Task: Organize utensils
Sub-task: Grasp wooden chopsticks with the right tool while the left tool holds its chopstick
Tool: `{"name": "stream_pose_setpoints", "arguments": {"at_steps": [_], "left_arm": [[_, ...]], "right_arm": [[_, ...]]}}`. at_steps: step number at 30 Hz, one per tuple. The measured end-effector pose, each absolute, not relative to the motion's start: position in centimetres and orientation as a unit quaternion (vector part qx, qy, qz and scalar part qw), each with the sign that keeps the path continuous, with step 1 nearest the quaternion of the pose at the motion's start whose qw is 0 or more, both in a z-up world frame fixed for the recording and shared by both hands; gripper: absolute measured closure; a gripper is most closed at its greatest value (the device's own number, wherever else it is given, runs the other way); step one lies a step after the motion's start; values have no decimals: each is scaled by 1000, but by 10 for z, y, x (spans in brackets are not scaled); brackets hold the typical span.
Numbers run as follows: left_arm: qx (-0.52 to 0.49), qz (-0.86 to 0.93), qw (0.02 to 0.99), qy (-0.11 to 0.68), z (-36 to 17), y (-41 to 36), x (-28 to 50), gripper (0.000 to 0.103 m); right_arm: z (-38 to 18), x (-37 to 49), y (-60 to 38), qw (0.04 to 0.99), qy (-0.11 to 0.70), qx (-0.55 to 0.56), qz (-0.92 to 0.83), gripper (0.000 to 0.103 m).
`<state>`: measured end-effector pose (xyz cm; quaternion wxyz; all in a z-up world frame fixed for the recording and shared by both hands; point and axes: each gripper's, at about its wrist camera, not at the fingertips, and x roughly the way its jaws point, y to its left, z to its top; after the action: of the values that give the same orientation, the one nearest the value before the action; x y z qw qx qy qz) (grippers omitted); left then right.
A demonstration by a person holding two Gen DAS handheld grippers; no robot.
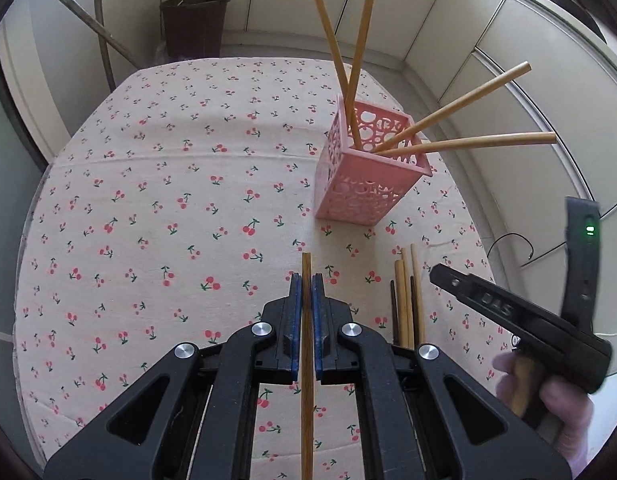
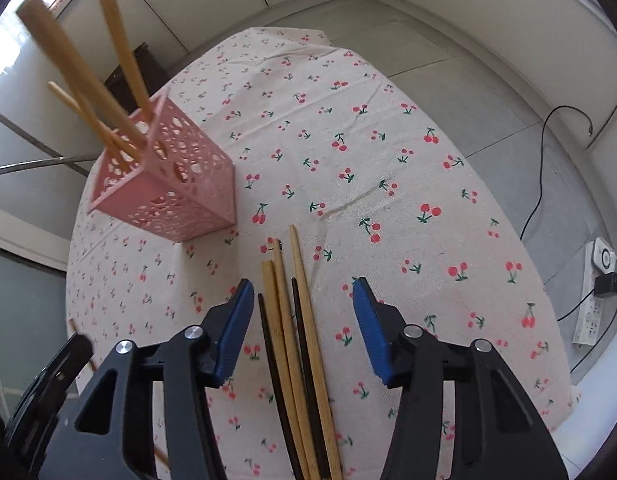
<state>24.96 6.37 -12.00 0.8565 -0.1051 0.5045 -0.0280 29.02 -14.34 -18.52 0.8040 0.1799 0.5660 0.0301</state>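
Left tool (image 1: 307, 286) clamped tight on one wooden chopstick (image 1: 307, 360), lifted over the counter (image 1: 148, 200). Right tool (image 2: 303, 312) hangs half-spread above the loose pile (image 2: 296, 340); nothing pinched, pads clear of the sticks. Pile lies near the counter's near-right edge: three light sticks, two dark. Pink perforated holder (image 1: 368, 176) stands just beyond the pile toward the far right edge, four chopsticks leaning out of it. Wide bare cherry-print cloth to the holder's left. Tiled floor, white cabinet walls, a dark bin (image 1: 194, 24) past the far edge, a power strip (image 2: 592, 304) on the floor.
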Motion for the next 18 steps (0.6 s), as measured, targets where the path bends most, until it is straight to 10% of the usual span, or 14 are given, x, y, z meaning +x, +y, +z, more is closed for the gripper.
{"name": "stream_pose_setpoints", "arguments": {"at_steps": [18], "left_arm": [[-116, -32, 850, 512, -125, 75, 248, 98]], "right_arm": [[-211, 319, -126, 803, 579, 140, 6, 79]]}}
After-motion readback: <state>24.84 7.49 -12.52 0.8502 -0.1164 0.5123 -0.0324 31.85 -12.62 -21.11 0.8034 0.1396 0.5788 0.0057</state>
